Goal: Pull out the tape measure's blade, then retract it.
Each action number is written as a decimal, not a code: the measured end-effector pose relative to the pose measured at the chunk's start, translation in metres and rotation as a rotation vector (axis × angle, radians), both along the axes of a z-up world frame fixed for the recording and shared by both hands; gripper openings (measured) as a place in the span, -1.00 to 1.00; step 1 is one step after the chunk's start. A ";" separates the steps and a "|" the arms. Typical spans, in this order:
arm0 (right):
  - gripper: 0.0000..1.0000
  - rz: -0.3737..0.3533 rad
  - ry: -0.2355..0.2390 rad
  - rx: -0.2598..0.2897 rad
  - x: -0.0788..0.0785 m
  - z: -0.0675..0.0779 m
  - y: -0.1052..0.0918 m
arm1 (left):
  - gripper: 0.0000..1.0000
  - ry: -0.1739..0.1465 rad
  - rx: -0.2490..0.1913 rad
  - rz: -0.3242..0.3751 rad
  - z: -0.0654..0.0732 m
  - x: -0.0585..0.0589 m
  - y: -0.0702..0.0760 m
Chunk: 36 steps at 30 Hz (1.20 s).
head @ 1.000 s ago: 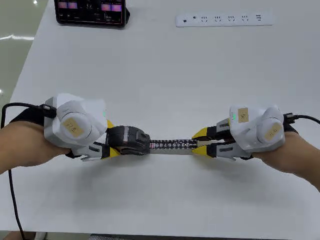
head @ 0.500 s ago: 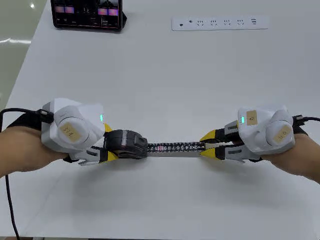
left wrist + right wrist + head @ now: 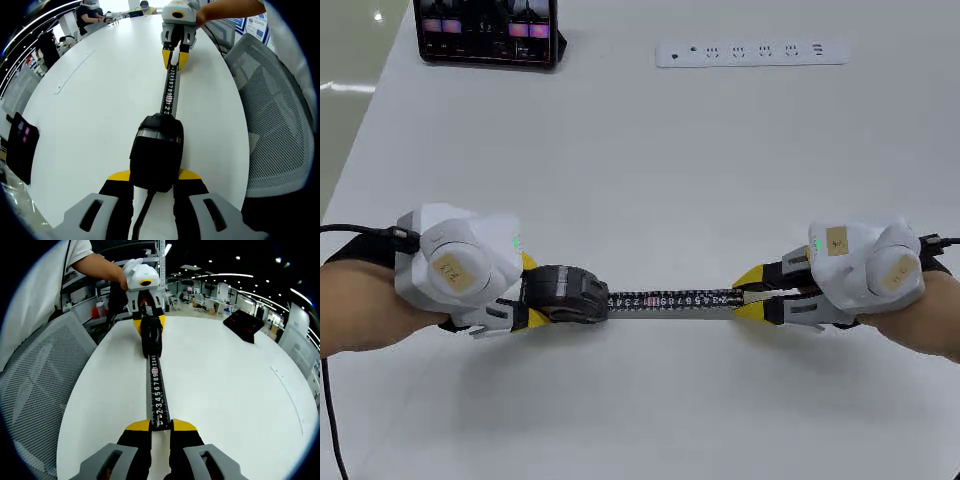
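Note:
The black tape measure case (image 3: 568, 293) lies on the white table (image 3: 650, 180), and my left gripper (image 3: 532, 300) is shut on it. In the left gripper view the case (image 3: 156, 151) sits between the yellow-tipped jaws. A dark numbered blade (image 3: 672, 300) runs from the case to the right, just above the tabletop. My right gripper (image 3: 750, 294) is shut on the blade's end. In the right gripper view the blade (image 3: 157, 397) stretches from my right gripper (image 3: 160, 426) to the case (image 3: 151, 337).
A white power strip (image 3: 752, 53) lies at the far edge of the table. A dark device with a lit screen (image 3: 486, 30) stands at the far left. A grey mesh chair (image 3: 272, 100) is beside the table's near edge. Black cables trail from both grippers.
The two grippers have moved apart, the right one further right, and more of the blade has come out of the case. The head camera has shifted too.

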State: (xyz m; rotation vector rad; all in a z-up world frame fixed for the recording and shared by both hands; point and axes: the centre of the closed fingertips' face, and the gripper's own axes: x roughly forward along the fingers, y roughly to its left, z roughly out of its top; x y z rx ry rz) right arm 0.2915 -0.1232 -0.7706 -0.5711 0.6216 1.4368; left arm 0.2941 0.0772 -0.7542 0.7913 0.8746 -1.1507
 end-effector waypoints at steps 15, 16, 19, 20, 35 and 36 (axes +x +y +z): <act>-0.82 -0.002 -0.002 -0.025 0.000 0.002 -0.016 | -0.50 0.002 0.003 0.000 0.000 0.000 0.000; -0.82 -0.003 0.000 -0.026 0.000 0.002 -0.016 | -0.50 0.003 0.003 -0.001 0.000 0.000 0.000; -0.82 -0.014 0.008 -0.022 0.000 0.004 -0.020 | -0.50 0.005 0.002 0.001 0.000 0.000 0.000; -0.82 -0.014 0.008 -0.025 0.000 0.003 -0.021 | -0.50 0.005 0.002 0.001 -0.001 0.000 0.000; -0.82 -0.009 0.009 -0.063 -0.002 0.000 -0.034 | -0.50 0.005 0.005 -0.001 -0.001 0.000 0.000; -0.83 -0.010 0.009 -0.064 -0.002 0.000 -0.034 | -0.50 0.005 0.006 -0.002 -0.001 0.000 0.000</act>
